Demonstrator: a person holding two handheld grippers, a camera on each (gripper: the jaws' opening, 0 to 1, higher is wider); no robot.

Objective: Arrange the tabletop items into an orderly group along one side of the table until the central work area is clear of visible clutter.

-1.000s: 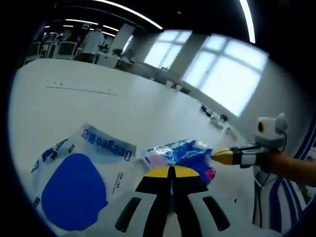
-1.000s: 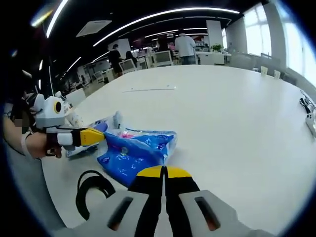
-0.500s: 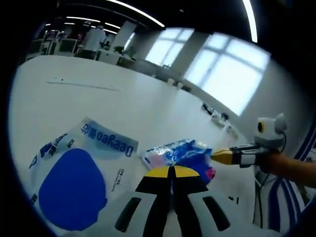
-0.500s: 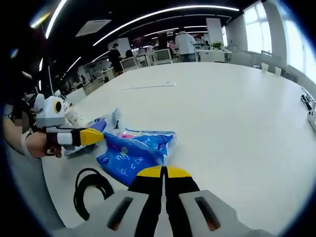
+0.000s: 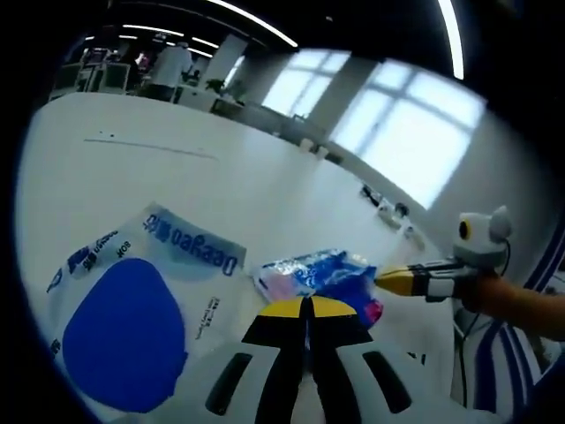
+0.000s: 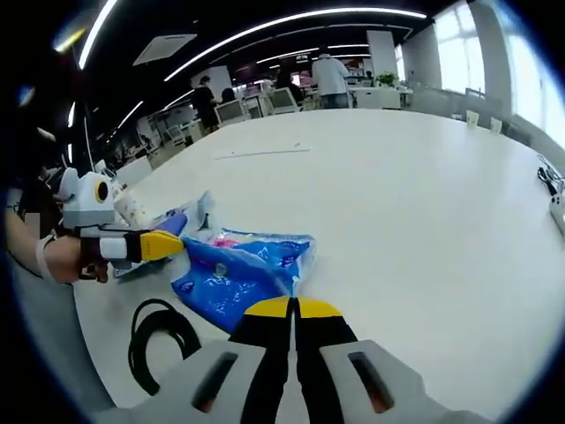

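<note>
Jaws on my left gripper [image 5: 308,306] were clenched empty. Right gripper [image 6: 293,306] likewise, bottom centre, beside the blue packet [image 6: 238,274].

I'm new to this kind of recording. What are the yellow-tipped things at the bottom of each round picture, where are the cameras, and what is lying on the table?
A person holds a two-jaw gripper in each hand, and a fisheye camera rides on each one, looking forward along its jaws. In the left gripper view the left gripper rises from the bottom, jaws together, holding nothing; the right gripper comes in from the right. In the right gripper view the right gripper's own jaws are likewise shut and empty, and the left one enters from the left. On the white table lie a crinkled blue packet, a clear plastic bag with a blue patch and a black cable loop.
</note>
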